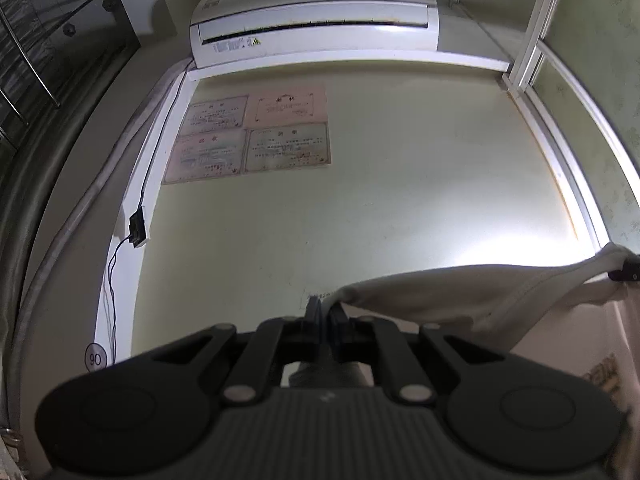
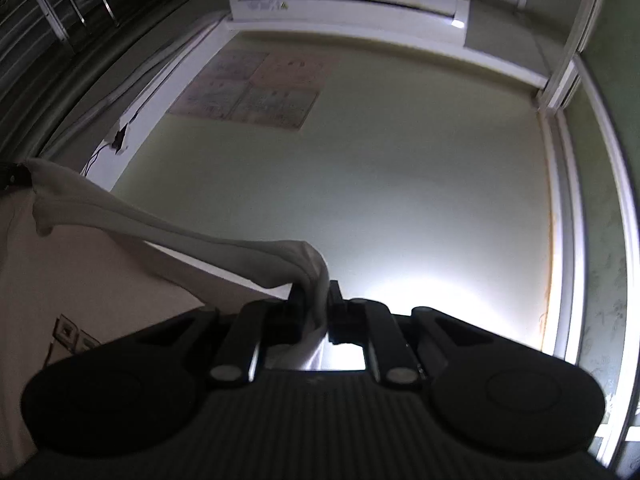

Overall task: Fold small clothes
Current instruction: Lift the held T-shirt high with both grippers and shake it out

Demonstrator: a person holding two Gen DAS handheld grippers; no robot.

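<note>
With both grippers tilted up at the wall, I've got the small off-white knit garment strung in the air between them, so no bench in sight in either view. My left gripper has its fingers clenched on one end of the cloth, just a thin pinch right at the tips. My right gripper is grasping the other end, with a fatter wad bunched between its fingers. All I see behind is the pale green wall, the white wall-mounted air conditioner and some faded pink certificates stuck up on the left.

What worries me: the left pinch looks shallow, so a hard tug to stretch the cloth flat could pop it out. The bunched right end could also twist the edge, so the fold lands crooked. And since I can't see below, laying it down is a blind move.
</note>
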